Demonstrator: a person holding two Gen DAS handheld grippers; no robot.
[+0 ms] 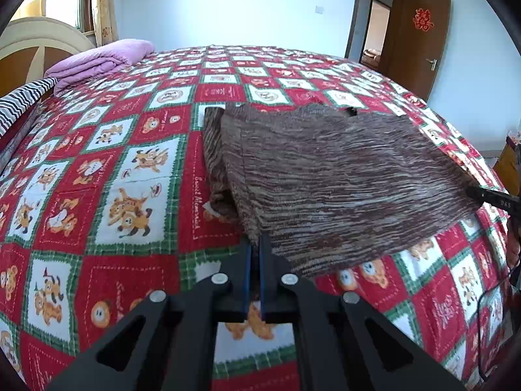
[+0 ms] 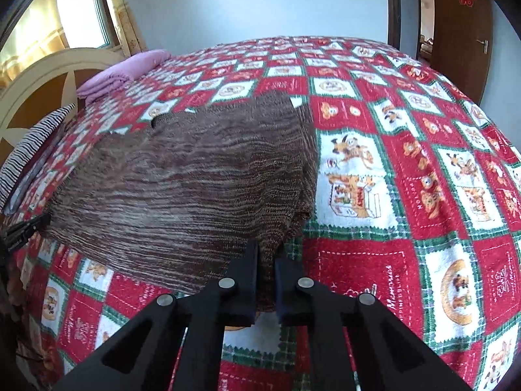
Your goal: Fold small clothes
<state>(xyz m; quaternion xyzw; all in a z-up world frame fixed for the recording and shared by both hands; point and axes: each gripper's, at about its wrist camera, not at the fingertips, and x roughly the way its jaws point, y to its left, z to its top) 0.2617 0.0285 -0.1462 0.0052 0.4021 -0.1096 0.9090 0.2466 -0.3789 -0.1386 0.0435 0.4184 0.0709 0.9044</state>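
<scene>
Both tools, left tool (image 1: 255, 247) and right tool (image 2: 265, 255), angle downward, each seemingly pinching one brown streaky knitted garment (image 1: 342, 176) above the checked bedspread (image 1: 114, 163).

Each wrist camera looks steeply down along its fingers, close above the bedspread (image 1: 136, 169); both share the brown garment (image 2: 182, 182).

Sunlit bedrm: bed (image 1: 97, 150), wood door (image 1: 413, 36), window (image 2: 81, 16).
</scene>
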